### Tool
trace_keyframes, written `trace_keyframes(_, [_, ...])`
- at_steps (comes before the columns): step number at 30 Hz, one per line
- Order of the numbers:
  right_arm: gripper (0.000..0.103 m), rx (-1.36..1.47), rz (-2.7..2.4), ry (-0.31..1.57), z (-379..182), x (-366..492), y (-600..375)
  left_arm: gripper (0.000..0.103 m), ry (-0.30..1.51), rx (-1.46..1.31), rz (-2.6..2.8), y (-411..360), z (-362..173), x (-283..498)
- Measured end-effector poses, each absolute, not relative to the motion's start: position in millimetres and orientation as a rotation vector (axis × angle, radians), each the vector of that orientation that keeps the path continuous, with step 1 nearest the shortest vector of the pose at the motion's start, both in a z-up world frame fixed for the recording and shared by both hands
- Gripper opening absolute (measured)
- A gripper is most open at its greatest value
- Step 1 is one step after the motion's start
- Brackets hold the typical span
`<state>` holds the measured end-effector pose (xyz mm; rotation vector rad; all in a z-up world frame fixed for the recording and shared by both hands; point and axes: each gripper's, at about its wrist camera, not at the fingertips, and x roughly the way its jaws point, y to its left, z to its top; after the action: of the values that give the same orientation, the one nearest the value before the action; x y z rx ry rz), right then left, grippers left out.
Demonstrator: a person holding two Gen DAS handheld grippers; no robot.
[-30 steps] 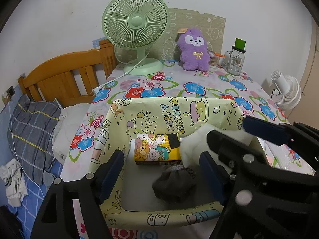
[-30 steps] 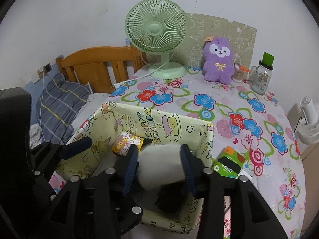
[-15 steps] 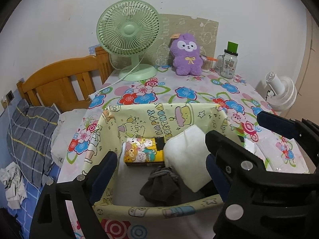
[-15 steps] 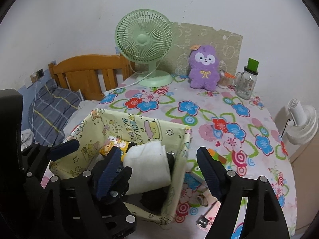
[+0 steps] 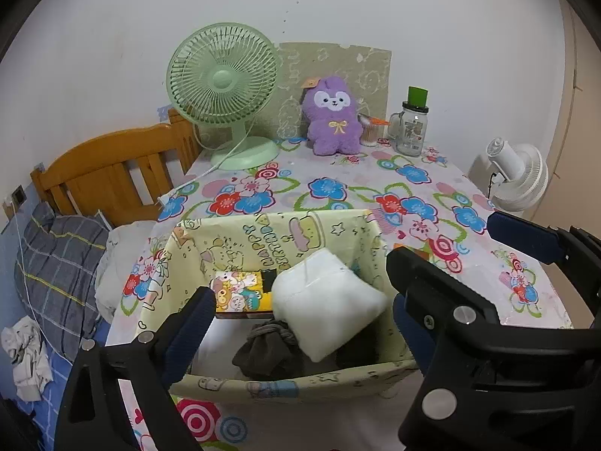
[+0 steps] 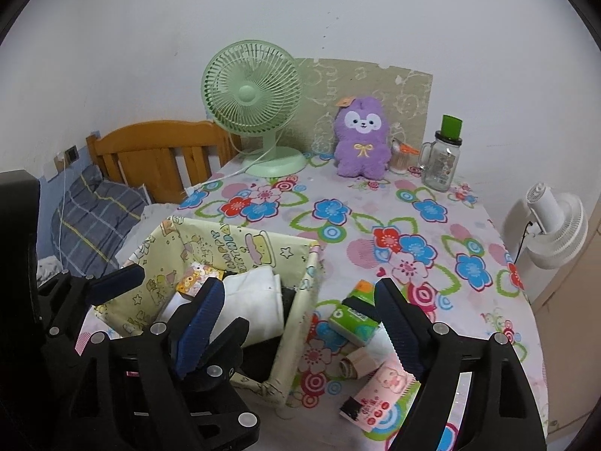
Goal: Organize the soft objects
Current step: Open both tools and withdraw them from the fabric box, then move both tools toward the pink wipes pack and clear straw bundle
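A yellow cartoon-print fabric bin (image 5: 263,229) (image 6: 240,244) stands near the table's front left. Inside lie a white soft pad (image 5: 326,297) (image 6: 259,300), a dark grey cloth bundle (image 5: 266,349) and a yellow cartoon packet (image 5: 240,293) (image 6: 195,278). My left gripper (image 5: 300,330) is open and empty just in front of the bin. My right gripper (image 6: 296,323) is open and empty, above the bin's right corner. A purple plush (image 5: 332,116) (image 6: 362,139) sits at the back of the table.
A green desk fan (image 5: 225,94) (image 6: 255,101) and a glass jar with a green lid (image 5: 413,124) (image 6: 443,158) stand at the back. A green tissue pack (image 6: 353,315), a paper roll (image 6: 357,362) and a pink packet (image 6: 379,398) lie right of the bin. A white fan (image 6: 552,221) stands off the right edge, a bed (image 5: 56,263) at left.
My right gripper opened and let go of the white pad, which now lies in the bin. Both grippers pulled back and up from the bin.
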<state>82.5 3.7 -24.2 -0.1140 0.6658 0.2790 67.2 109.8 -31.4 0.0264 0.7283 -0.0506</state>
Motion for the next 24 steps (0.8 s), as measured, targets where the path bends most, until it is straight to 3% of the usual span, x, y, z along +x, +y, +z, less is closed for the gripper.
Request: trace_keyframes(24, [0.090,-0.074,0.251,0.609,1.3,55.8,-48.4,0.103,0.666,0.051,-0.066,61.5,-5.8,42.5])
